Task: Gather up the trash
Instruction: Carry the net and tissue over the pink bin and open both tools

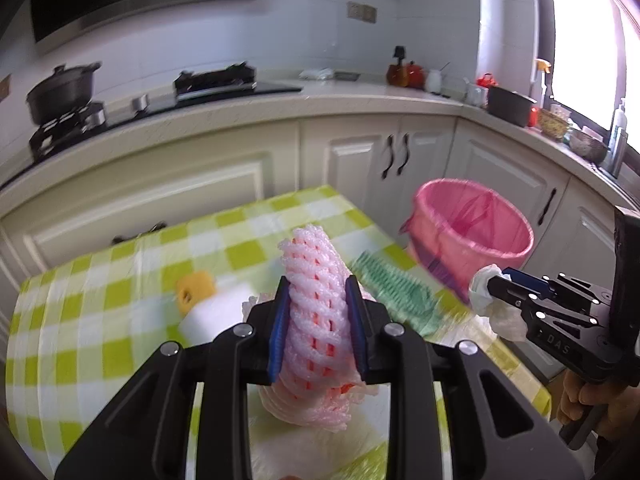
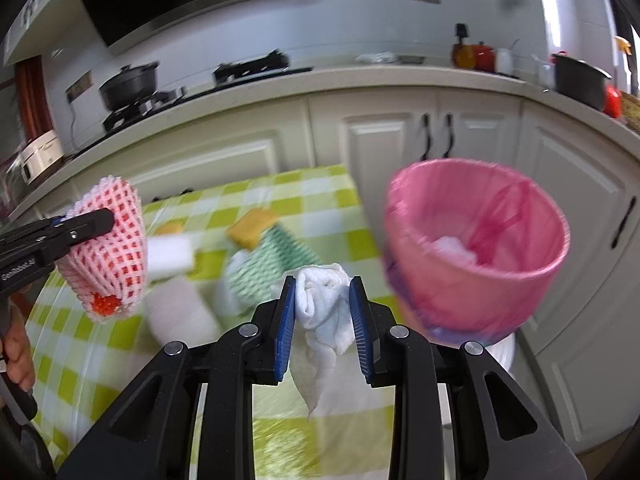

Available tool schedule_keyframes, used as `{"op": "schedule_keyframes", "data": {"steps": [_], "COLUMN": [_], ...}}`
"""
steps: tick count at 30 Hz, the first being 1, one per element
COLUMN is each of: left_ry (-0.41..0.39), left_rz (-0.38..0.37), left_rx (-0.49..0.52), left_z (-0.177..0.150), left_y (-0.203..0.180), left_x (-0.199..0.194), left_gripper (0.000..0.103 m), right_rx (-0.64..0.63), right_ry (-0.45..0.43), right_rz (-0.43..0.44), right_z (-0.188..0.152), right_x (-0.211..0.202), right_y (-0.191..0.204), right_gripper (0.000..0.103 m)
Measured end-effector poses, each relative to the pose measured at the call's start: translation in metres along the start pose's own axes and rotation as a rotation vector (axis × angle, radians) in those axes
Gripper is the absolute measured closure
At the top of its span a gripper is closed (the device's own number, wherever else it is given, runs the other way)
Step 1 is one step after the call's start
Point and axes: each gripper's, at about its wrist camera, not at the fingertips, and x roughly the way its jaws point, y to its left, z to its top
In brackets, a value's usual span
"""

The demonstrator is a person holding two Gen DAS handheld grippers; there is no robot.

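Note:
My left gripper (image 1: 318, 292) is shut on a pink foam fruit net (image 1: 316, 280) and holds it above the checked table; it also shows in the right wrist view (image 2: 108, 248). My right gripper (image 2: 323, 288) is shut on a crumpled white tissue (image 2: 324, 304), held above the table's right side, just left of the pink bin (image 2: 472, 248). The bin has a pink liner and some white trash inside. In the left wrist view the right gripper (image 1: 494, 280) with its tissue (image 1: 486, 292) is close to the bin (image 1: 468, 232).
On the green-checked tablecloth (image 1: 100, 320) lie a yellow sponge (image 1: 194, 290), a white block (image 1: 216, 312) and a green foam net (image 1: 392, 292). Kitchen cabinets (image 1: 352, 160) and a counter with a stove stand behind. The bin stands off the table's right edge.

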Motion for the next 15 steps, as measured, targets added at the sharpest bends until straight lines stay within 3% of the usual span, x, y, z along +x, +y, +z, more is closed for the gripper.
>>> {"op": "schedule_keyframes", "data": {"steps": [9,15], "left_ry": [-0.115,-0.108], "left_rz": [-0.145,-0.239], "left_rx": [0.093,0.128], "left_z": [0.075,0.111], "left_y": [-0.072,-0.122], "left_x": [0.032,0.075], "left_gripper": [0.075,0.074], "right_rx": [0.067,0.101], "right_ry": [-0.085,-0.094], "right_rz": [-0.139,-0.177], "right_z": [0.043,0.06], "right_x": [-0.006,0.001], "right_y": [-0.075,-0.113], "right_gripper": [0.075,0.075]}}
